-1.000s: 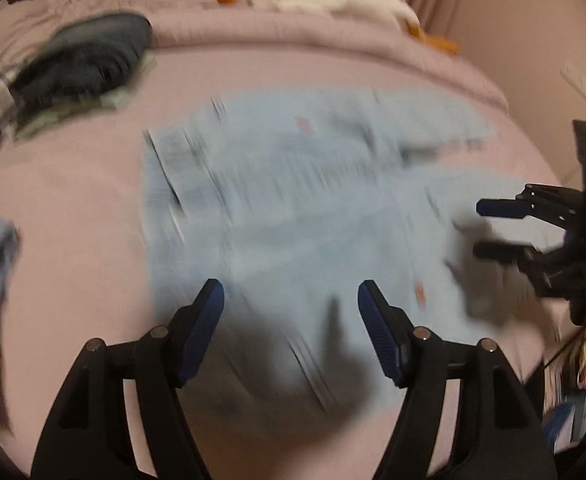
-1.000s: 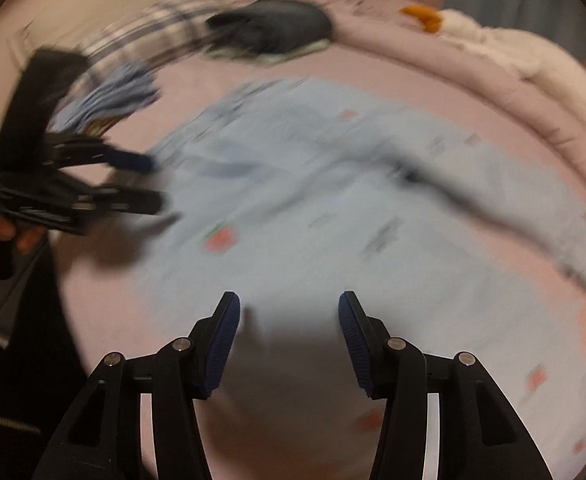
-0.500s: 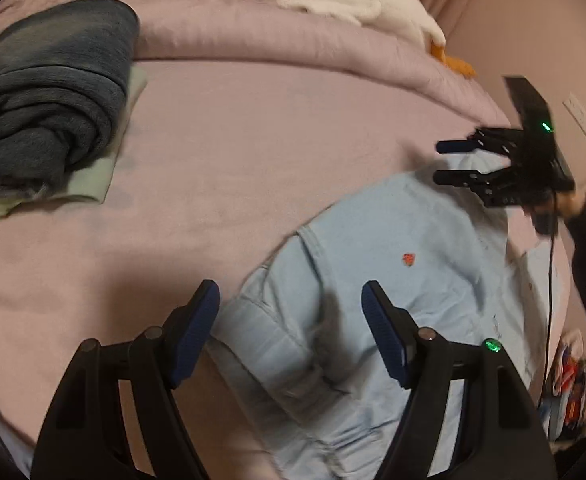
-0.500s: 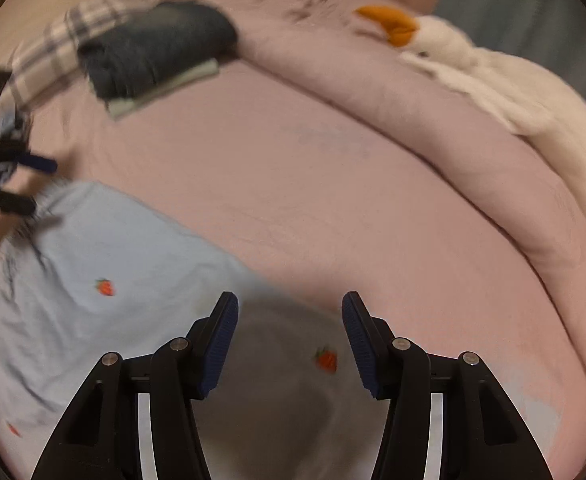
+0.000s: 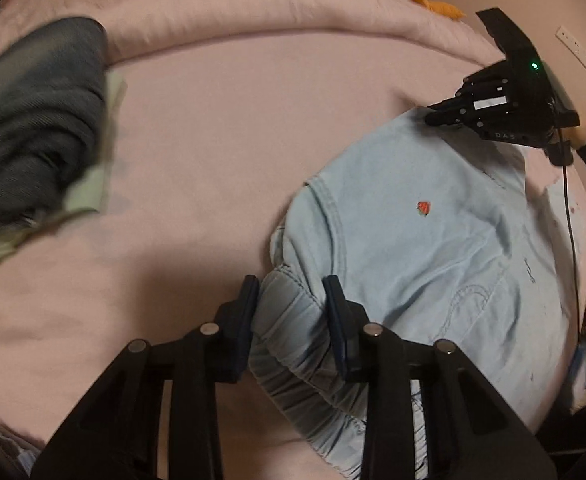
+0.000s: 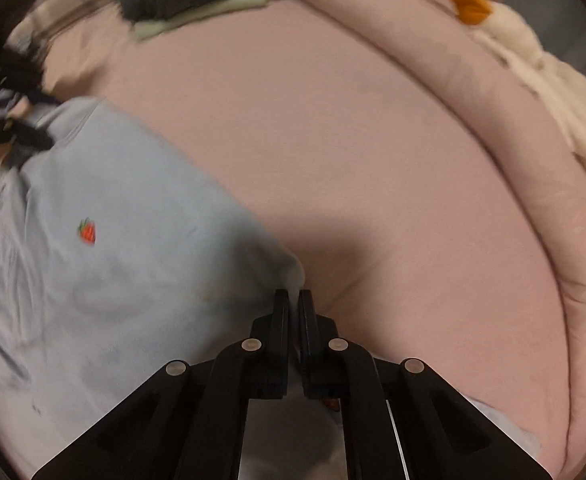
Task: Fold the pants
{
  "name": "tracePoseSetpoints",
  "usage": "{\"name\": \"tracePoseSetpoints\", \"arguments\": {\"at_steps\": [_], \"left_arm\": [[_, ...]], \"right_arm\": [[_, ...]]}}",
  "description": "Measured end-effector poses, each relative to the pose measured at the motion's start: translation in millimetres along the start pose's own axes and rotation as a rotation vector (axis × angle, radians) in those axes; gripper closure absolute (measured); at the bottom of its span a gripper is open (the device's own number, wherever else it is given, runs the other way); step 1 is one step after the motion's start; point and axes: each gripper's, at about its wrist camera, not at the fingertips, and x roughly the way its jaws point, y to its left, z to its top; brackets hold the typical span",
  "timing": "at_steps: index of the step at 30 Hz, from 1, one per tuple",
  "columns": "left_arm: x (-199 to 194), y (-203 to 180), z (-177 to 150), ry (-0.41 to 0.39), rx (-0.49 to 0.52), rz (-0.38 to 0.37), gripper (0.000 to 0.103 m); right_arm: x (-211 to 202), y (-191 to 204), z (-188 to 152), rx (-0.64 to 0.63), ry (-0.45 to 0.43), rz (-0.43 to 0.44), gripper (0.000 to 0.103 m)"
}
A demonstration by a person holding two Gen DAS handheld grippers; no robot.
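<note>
**Pants gripped at two corners on bed**

The light-blue pants (image 5: 433,248) lie on the pink bed (image 5: 221,128). The left gripper (image 5: 291,292) jaws have just closed on the bunched waistband. The right gripper (image 6: 293,300) jaws have just closed on a fabric corner. Folded dark clothes (image 5: 33,132) and a plush duck (image 6: 533,60) lie well apart, obstructing nothing.
</note>
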Motion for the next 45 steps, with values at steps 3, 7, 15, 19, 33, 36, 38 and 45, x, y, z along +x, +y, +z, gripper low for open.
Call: {"name": "tracePoseSetpoints", "arguments": {"at_steps": [3, 7, 15, 19, 33, 36, 38, 45], "left_arm": [[23, 10, 0, 0.053, -0.063, -0.008, 0.068], [24, -4, 4, 0.049, -0.049, 0.046, 0.067], [-40, -48, -4, -0.126, 0.059, 0.152, 0.068], [-76, -81, -30, -0.230, 0.146, 0.187, 0.068], [-100, -140, -164, -0.288, 0.592, 0.400, 0.065], [-73, -136, -185, -0.210, 0.597, 0.410, 0.065], [-58, -138, -199, -0.192, 0.643, 0.450, 0.064], [-69, -131, -197, -0.248, 0.622, 0.451, 0.064]], "right_arm": [[9, 1, 5, 0.050, -0.014, -0.052, 0.098], [18, 22, 8, 0.036, 0.010, -0.112, 0.098], [-87, 59, -27, 0.081, -0.188, -0.233, 0.098], [-141, 68, -52, 0.094, -0.278, -0.262, 0.098], [-177, 155, -199, 0.143, -0.247, -0.205, 0.098], [-154, 170, -211, 0.154, -0.204, -0.151, 0.098], [-135, 179, -212, 0.134, -0.163, -0.150, 0.098], [-133, 182, -208, 0.113, -0.149, -0.170, 0.098]]}}
